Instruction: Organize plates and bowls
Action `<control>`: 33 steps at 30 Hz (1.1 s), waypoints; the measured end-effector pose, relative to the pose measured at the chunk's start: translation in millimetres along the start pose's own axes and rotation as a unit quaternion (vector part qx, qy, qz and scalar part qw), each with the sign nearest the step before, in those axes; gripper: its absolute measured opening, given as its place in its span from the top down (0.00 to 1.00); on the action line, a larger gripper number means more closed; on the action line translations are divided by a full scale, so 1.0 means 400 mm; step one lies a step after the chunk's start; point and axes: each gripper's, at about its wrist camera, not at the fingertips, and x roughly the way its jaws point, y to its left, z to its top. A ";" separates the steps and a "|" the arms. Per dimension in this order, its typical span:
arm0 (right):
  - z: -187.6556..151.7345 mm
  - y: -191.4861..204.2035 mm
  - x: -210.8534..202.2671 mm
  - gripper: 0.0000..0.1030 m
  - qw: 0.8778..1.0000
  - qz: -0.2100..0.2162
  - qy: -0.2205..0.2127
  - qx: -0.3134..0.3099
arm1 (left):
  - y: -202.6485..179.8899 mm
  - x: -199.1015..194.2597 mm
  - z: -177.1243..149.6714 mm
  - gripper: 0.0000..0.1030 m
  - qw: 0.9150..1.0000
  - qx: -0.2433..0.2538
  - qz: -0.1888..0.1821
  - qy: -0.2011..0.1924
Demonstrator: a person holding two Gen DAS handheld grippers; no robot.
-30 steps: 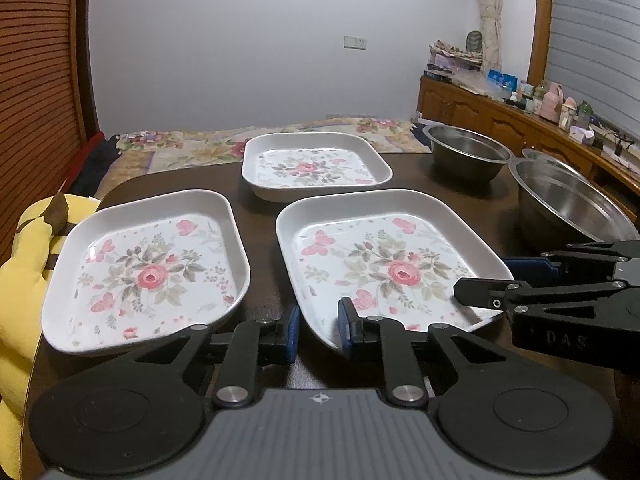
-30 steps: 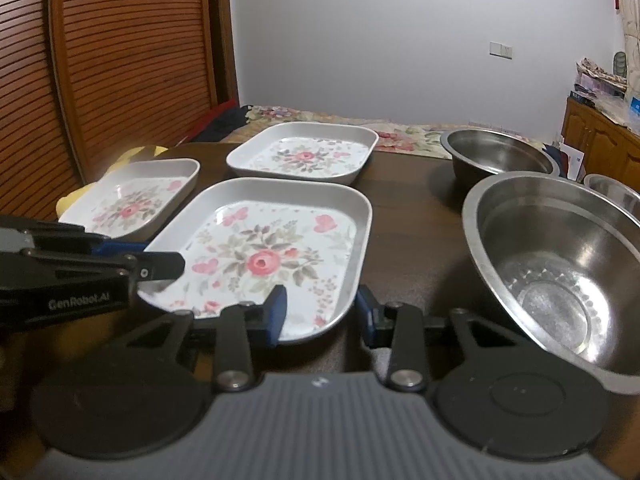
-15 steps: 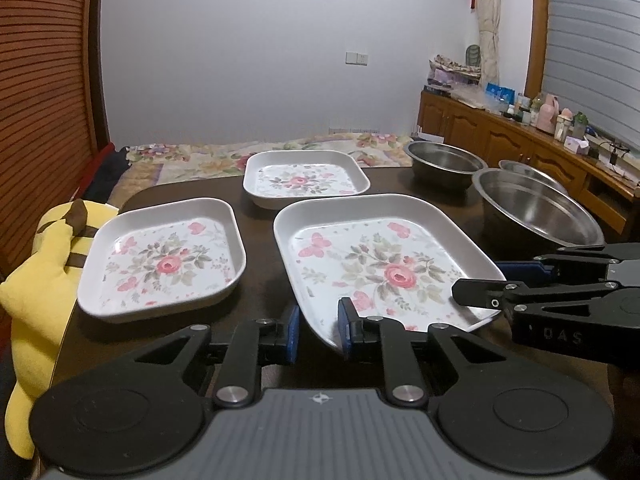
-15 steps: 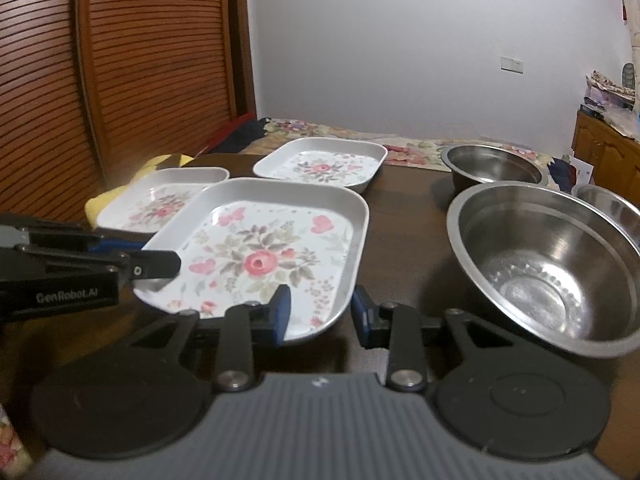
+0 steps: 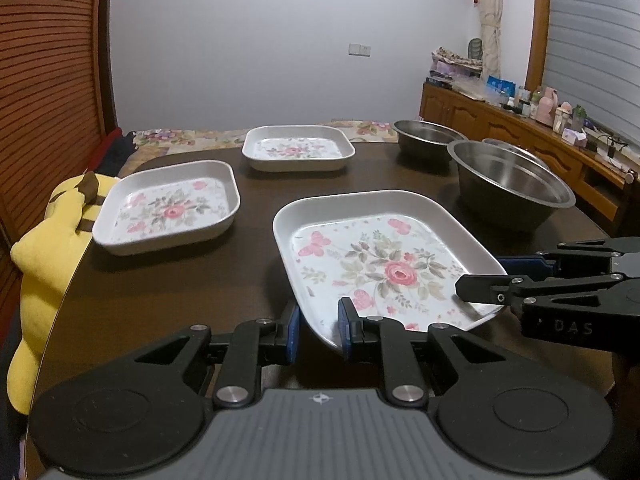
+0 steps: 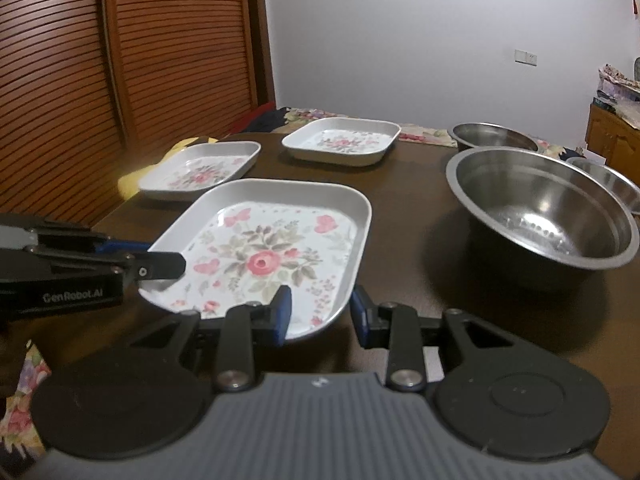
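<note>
A large white plate with a rose print [image 5: 384, 264] [image 6: 272, 248] hangs just above the dark table [image 5: 200, 280], held at its near edge by both grippers. My left gripper [image 5: 318, 330] is shut on the near left corner of its rim and shows from the side as [image 6: 152, 256]. My right gripper [image 6: 320, 312] is shut on the near right corner and shows as [image 5: 492, 278]. A medium floral plate [image 5: 172, 208] [image 6: 200, 172] lies at the left. A smaller floral plate [image 5: 298, 148] [image 6: 342, 142] lies at the back.
A big steel bowl [image 5: 508, 180] [image 6: 536, 208] stands at the right. A smaller steel bowl [image 5: 428, 132] [image 6: 494, 136] is behind it, and a third bowl [image 6: 604, 176] sits at the far right. A yellow plush [image 5: 44, 256] leans at the table's left edge.
Both grippers have drawn back toward the near side with the large plate between them. The other plates and the bowls now look farther away.
</note>
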 end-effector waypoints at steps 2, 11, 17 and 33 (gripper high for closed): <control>-0.005 0.001 -0.004 0.67 1.000 0.005 0.002 0.004 | 0.000 -0.007 -0.003 0.79 1.000 -0.001 0.001 0.001; -0.028 0.000 -0.021 0.68 1.000 0.015 0.003 0.013 | 0.001 -0.015 -0.019 0.79 1.000 0.003 0.005 0.002; -0.035 0.007 -0.019 0.68 1.000 0.016 0.008 0.016 | 0.004 -0.012 -0.025 0.80 1.000 0.003 0.007 0.006; -0.034 0.009 -0.020 0.67 1.000 0.009 0.009 0.014 | 0.010 -0.001 -0.022 0.79 1.000 -0.010 0.007 0.005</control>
